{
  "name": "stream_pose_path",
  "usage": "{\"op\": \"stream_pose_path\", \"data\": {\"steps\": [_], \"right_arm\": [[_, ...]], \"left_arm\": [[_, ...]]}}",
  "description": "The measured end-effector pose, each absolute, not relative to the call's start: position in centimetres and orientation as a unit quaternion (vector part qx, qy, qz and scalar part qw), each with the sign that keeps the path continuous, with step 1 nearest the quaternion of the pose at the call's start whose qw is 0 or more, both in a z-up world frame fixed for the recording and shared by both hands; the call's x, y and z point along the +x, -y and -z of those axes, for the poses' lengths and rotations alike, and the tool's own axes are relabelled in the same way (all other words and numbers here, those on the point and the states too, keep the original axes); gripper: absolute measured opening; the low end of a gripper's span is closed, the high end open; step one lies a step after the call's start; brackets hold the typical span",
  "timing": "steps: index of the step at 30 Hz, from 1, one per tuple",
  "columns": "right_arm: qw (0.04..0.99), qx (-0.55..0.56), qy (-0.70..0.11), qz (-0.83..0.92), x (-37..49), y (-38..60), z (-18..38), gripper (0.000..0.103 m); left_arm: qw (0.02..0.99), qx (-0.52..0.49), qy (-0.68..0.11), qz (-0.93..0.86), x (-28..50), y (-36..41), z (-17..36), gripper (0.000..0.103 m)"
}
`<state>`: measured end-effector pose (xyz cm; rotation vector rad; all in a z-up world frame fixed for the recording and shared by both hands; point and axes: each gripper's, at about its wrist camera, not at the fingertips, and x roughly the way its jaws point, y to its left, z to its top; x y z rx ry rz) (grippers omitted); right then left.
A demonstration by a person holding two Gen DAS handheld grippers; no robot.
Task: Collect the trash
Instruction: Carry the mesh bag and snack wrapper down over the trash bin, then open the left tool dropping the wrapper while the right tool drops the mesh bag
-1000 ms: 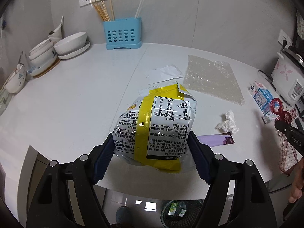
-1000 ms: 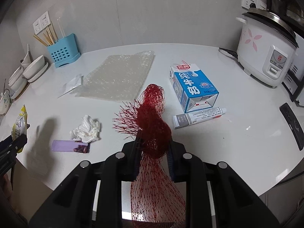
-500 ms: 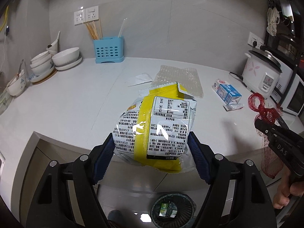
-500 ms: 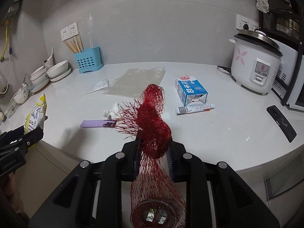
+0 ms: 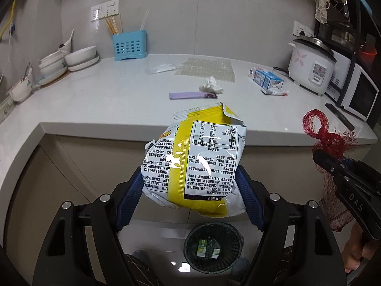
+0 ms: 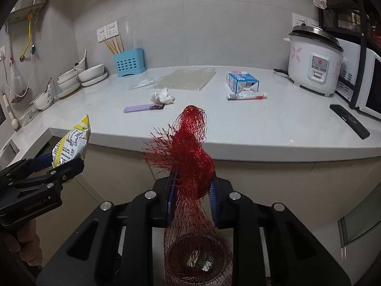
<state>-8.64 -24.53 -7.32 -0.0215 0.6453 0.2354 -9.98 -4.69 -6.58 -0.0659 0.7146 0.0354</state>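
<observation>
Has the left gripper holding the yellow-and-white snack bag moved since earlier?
Yes. The left gripper pulled back off the white countertop; the snack bag now hangs above the floor bin.

Open air separates the snack bag (image 5: pixel 194 164) from the bin (image 5: pixel 212 246) below.

My left gripper (image 5: pixel 190 195) clamps a snack bag (image 5: pixel 194 164) between its blue pads (image 5: pixel 128 200). Below my fingertips sits a bin (image 5: pixel 213 247) (scraps inside). Off to my right, the right gripper (image 5: pixel 333 166) pinches a red net (image 5: pixel 329 143).
</observation>
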Motion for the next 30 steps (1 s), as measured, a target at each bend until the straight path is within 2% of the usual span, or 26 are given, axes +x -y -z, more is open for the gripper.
{"op": "stream_pose_path", "data": {"steps": [10, 23, 30], "right_arm": [[0.919, -0.004, -0.372, -0.129, -12.2, 24.7, 17.1, 0.023], [0.879, -0.008, -0.468, -0.096, -8.7, 24.8, 34.6, 0.023], [0.840, -0.002, -0.537, -0.073, -5.9, 25.4, 43.3, 0.023]], "left_arm": [[0.920, -0.052, -0.388, 0.002, -11.6, 4.6, 16.1, 0.074], [0.894, -0.068, -0.443, 0.018, -8.1, 6.4, 31.0, 0.074], [0.859, -0.073, -0.506, 0.020, -4.5, 7.7, 40.9, 0.075]]}}
